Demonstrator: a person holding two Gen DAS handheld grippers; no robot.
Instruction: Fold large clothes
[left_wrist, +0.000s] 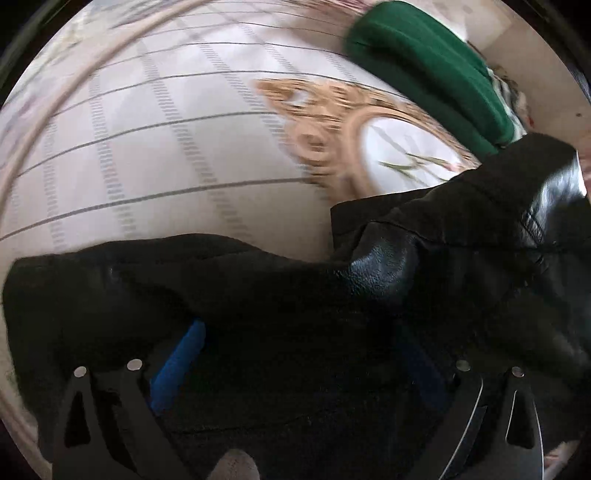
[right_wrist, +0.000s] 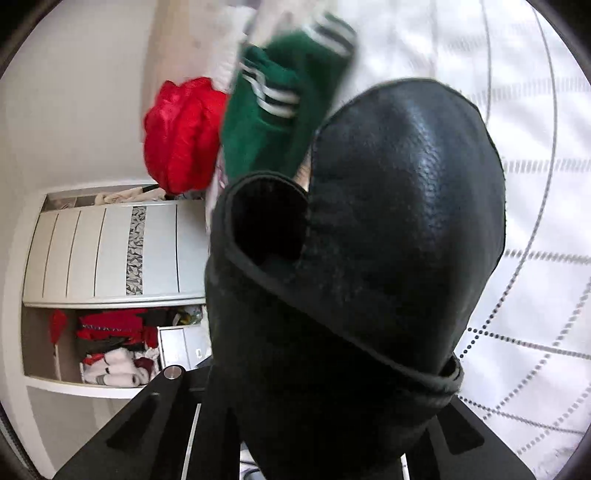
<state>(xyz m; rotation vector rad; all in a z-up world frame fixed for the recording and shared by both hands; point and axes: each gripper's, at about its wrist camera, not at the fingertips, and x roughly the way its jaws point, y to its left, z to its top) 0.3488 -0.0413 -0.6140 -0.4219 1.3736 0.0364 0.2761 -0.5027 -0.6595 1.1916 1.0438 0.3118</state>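
Note:
A black leather-look jacket (left_wrist: 406, 266) hangs over my left gripper (left_wrist: 295, 350) and drapes across its blue-padded fingers (left_wrist: 181, 362), hiding the tips; the jaws stand wide apart with the fabric bunched between them. In the right wrist view the same black jacket (right_wrist: 388, 221) fills the middle and covers my right gripper (right_wrist: 321, 406), whose fingertips are hidden inside the folds. The jacket is lifted above a white bedsheet (left_wrist: 147, 147) with grey grid lines.
A green garment with white stripes (right_wrist: 273, 110) and a red garment (right_wrist: 181, 136) lie at the bed's far edge. The green one also shows in the left wrist view (left_wrist: 424, 66). A white wardrobe (right_wrist: 103, 251) with open shelves of clothes stands beyond. A gold-patterned print (left_wrist: 332, 122) marks the sheet.

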